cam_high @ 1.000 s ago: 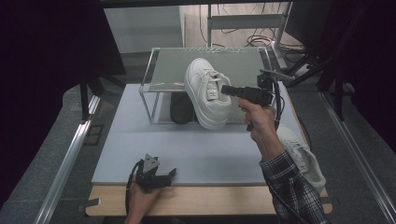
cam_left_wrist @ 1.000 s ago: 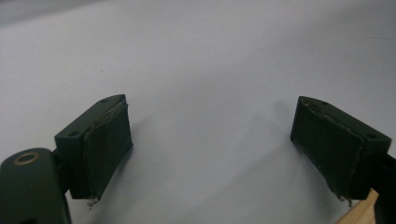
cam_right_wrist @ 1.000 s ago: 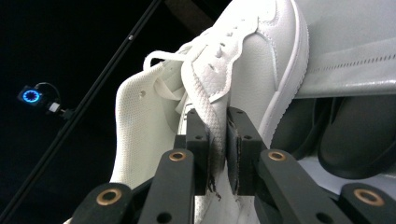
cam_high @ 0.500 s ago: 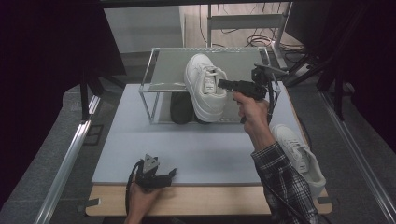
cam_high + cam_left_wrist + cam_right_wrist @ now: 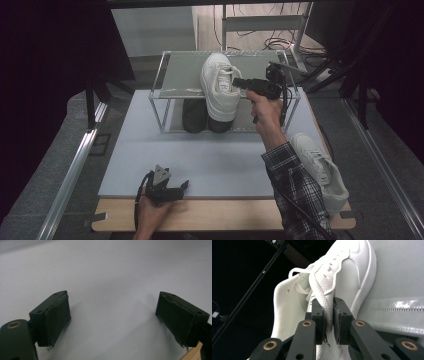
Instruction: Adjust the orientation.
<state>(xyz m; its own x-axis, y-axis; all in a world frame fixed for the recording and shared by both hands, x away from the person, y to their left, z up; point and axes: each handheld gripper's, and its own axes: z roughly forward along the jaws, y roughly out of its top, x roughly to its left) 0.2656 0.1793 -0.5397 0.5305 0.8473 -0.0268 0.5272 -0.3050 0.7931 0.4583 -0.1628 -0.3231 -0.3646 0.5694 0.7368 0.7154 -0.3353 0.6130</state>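
While the left gripper (image 5: 172,189) rests low on the near edge of the grey mat (image 5: 210,155), well in front of the shoe rack (image 5: 170,90), its two black jaws stand wide apart in the left gripper view with only bare mat between the pads (image 5: 57,315), so it holds nothing, and the right gripper (image 5: 240,82) is up at the rack's top shelf with its jaws pinched nearly together on the side wall of the white sneaker (image 5: 220,90), beside the laces. In the right gripper view the pads (image 5: 340,320) press a thin fold of the sneaker's (image 5: 332,282) upper between them. The sneaker lies on the rack's top shelf with its toe toward the far side and its heel hanging over the near edge. Under that shelf sit two dark shoes (image 5: 195,115), side by side. A second white sneaker (image 5: 320,170) lies in front of the rack and off to the right, at the mat's right edge, behind the plaid sleeve (image 5: 295,190)
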